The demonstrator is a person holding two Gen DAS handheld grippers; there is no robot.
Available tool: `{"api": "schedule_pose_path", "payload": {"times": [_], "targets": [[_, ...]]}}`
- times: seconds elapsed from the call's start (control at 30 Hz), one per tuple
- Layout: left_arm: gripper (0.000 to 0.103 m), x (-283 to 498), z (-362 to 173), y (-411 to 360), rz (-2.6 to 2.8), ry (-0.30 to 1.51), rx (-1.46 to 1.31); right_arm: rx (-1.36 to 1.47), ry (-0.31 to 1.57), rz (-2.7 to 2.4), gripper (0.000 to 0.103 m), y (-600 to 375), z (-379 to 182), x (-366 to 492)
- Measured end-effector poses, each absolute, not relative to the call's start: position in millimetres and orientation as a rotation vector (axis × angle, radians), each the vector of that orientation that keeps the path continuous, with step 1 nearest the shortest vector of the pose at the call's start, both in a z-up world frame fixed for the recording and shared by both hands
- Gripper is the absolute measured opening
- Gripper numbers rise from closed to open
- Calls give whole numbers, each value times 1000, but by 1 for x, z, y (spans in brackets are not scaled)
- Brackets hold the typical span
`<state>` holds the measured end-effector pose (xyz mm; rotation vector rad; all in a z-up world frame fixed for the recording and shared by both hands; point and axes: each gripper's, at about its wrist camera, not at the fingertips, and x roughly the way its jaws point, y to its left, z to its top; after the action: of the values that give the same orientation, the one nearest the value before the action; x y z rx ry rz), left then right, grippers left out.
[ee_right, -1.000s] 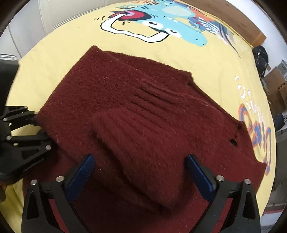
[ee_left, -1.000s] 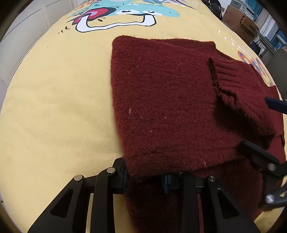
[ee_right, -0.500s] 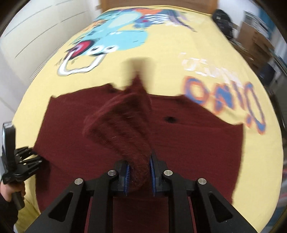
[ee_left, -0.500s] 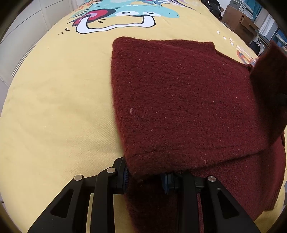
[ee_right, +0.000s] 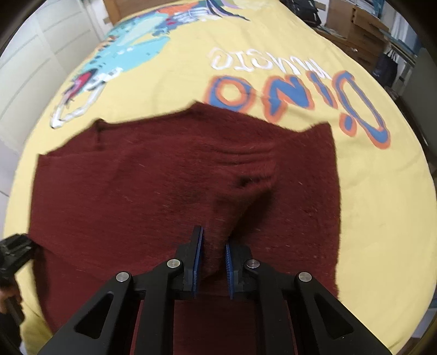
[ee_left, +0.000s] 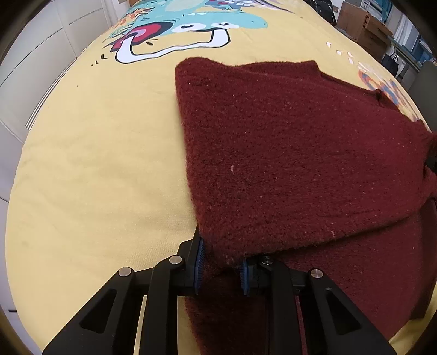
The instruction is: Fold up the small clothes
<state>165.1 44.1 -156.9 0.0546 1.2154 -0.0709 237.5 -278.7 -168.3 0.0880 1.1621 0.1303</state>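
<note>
Dark red knit sweater (ee_left: 286, 153) spread across the yellow dino-print bedspread (ee_left: 95, 163), left part folded over. Left gripper (ee_left: 221, 266) clamped on the near folded corner. Right gripper (ee_right: 213, 262) pinching a bunched-up ridge of knit, near middle. Brown boxes (ee_right: 352, 24) far right.

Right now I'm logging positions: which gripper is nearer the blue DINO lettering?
Right. The right gripper pinches the sweater with the DINO lettering straight ahead; the left gripper holds the sweater's opposite edge, farther off.
</note>
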Motion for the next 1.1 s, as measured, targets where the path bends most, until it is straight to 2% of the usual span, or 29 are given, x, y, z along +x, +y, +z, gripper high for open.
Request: {"api": "schedule_pose_path", "payload": {"times": [0.3, 0.4, 0.5, 0.53, 0.57, 0.63, 0.73, 0.8, 0.87, 1.1], "targets": [[20, 172, -155, 31, -51, 1226, 48, 147, 1174, 100, 15, -297, -188, 228], [26, 166, -151, 35, -32, 1245, 37, 109, 1160, 107, 23, -292, -184, 221], [43, 168, -148, 40, 11, 1264, 20, 78, 1138, 91, 40, -289, -176, 212], [54, 168, -146, 42, 24, 1261, 23, 78, 1133, 94, 54, -289, -173, 208], [70, 167, -145, 43, 32, 1261, 25, 73, 1128, 98, 66, -288, -170, 206], [90, 163, -143, 46, 37, 1263, 28, 48, 1102, 106, 70, -286, -162, 200], [92, 154, -137, 48, 65, 1250, 55, 14, 1076, 106, 79, -282, -151, 190], [94, 149, -132, 52, 89, 1243, 60, 7, 1063, 108, 79, -281, -145, 185], [101, 144, -124, 56, 103, 1227, 48, 6, 1056, 111, 81, -281, -140, 180], [102, 138, -78, 39, 52, 1129, -46, -6, 1032, 126, 87, -275, -126, 173]]}}
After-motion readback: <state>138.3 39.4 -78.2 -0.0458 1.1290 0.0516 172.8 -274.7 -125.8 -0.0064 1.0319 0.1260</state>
